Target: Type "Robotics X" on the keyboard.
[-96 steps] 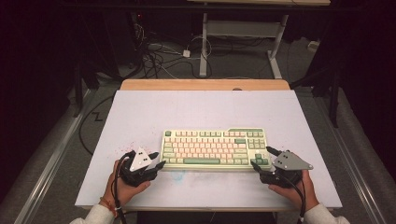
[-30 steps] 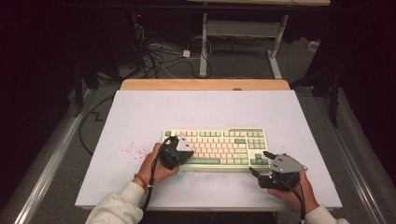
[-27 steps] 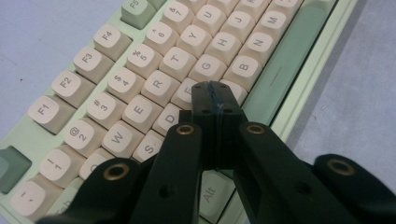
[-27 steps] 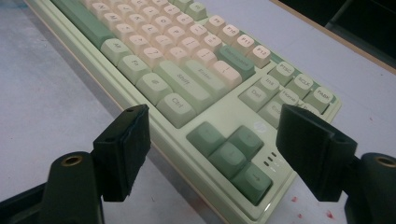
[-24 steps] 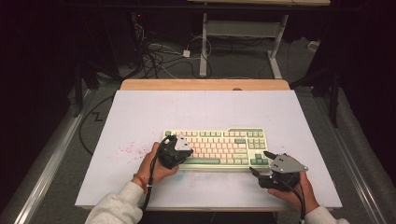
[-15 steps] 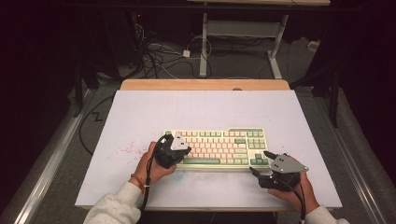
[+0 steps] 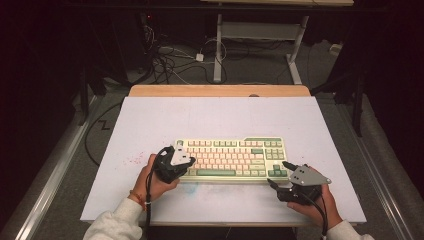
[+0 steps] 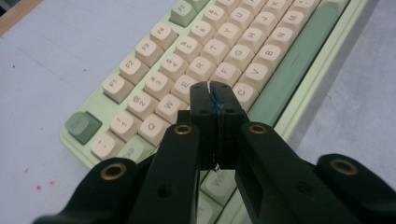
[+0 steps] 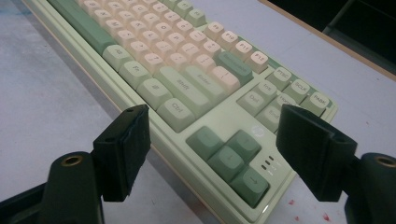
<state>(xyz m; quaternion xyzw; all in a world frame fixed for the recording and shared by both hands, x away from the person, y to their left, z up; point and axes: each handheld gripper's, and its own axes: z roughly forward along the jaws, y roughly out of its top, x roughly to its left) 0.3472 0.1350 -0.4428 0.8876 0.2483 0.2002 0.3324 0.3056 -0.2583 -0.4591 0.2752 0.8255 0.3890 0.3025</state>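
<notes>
The keyboard (image 7: 229, 158), a stiff, fairly heavy plastic slab with smooth cream and green keycaps, lies at lower centre of the high view on the matte white table (image 7: 220, 117); it likely handles best gripped by its end edges. The left gripper (image 8: 215, 95) hovers over the letter keys, jaws pressed together on nothing. The right gripper (image 9: 210, 140) stands with jaws wide apart at the arrow-key corner.

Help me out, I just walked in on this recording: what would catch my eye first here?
The green and cream keyboard lying near the front of the white table. The left gripper, jaws shut together, hovers over the keyboard's left-hand letter keys. The right gripper stands open at the keyboard's near right corner, its jaws on either side of the arrow keys.
</notes>
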